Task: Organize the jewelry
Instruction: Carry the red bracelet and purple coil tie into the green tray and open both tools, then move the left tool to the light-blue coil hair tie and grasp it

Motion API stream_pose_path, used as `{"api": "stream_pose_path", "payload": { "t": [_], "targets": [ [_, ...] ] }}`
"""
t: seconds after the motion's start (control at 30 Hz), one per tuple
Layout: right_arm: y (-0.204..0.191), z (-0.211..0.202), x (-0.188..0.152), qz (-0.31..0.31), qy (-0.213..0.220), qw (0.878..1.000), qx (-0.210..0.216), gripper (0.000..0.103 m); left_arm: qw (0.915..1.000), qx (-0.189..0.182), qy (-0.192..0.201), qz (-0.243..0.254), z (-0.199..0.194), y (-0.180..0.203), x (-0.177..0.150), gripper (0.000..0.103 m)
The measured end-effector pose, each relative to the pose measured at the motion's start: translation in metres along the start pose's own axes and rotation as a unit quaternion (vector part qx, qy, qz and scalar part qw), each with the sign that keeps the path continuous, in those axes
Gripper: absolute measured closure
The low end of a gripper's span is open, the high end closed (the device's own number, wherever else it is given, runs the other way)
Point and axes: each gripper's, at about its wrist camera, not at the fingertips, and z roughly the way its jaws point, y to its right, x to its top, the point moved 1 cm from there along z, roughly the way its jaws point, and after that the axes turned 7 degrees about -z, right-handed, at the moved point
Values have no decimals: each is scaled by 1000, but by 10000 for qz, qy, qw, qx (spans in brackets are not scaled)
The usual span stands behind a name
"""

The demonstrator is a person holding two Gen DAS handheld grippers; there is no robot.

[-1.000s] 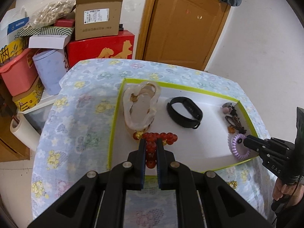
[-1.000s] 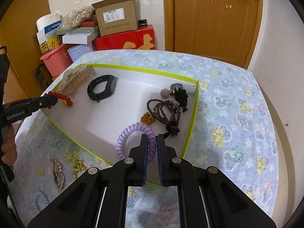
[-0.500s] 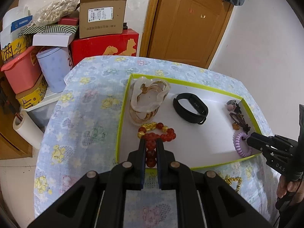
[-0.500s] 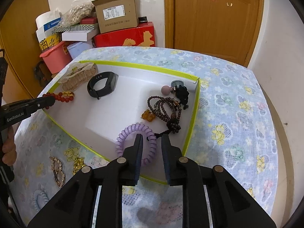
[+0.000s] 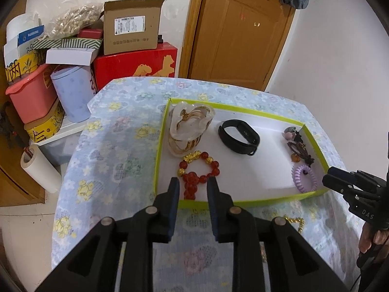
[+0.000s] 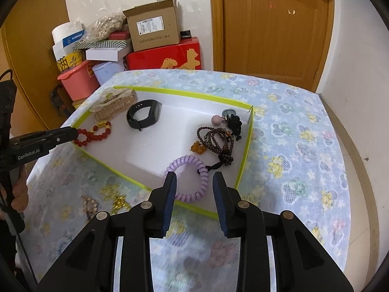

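Observation:
A white tray with a green rim (image 5: 243,198) (image 6: 181,93) lies on the floral tablecloth. A red bead bracelet (image 5: 198,170) (image 6: 93,133) lies in its near left corner, just ahead of my open left gripper (image 5: 192,185). A purple coil hair tie (image 6: 192,177) (image 5: 305,178) lies in the tray's near right corner, in front of my open right gripper (image 6: 194,180). The tray also holds a black wristband (image 5: 238,140) (image 6: 144,114), gold bangles in a clear bag (image 5: 189,129) and dark brown beads (image 6: 217,141).
Gold chains (image 6: 116,198) (image 5: 295,222) and another bracelet (image 6: 90,205) lie on the cloth in front of the tray. Boxes, a pink bin and a blue canister (image 5: 73,95) stand beyond the table's far left edge. A wooden door (image 5: 243,31) is behind.
Both grippers have opened and drawn back. The red bracelet and the purple hair tie now lie released in the tray.

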Motion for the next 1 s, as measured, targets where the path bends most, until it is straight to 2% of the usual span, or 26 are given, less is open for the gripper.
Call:
{"api": "stream_pose_path", "payload": {
  "t": [0.53, 1.0],
  "targets": [
    [-31, -75, -48, 155, 323, 9992, 175, 71, 9998, -110, 140, 89, -71, 9, -57, 79],
    [-60, -107, -86, 124, 309, 9987, 386, 71, 9990, -335, 109, 267, -108, 27, -102, 79]
  ]
}}
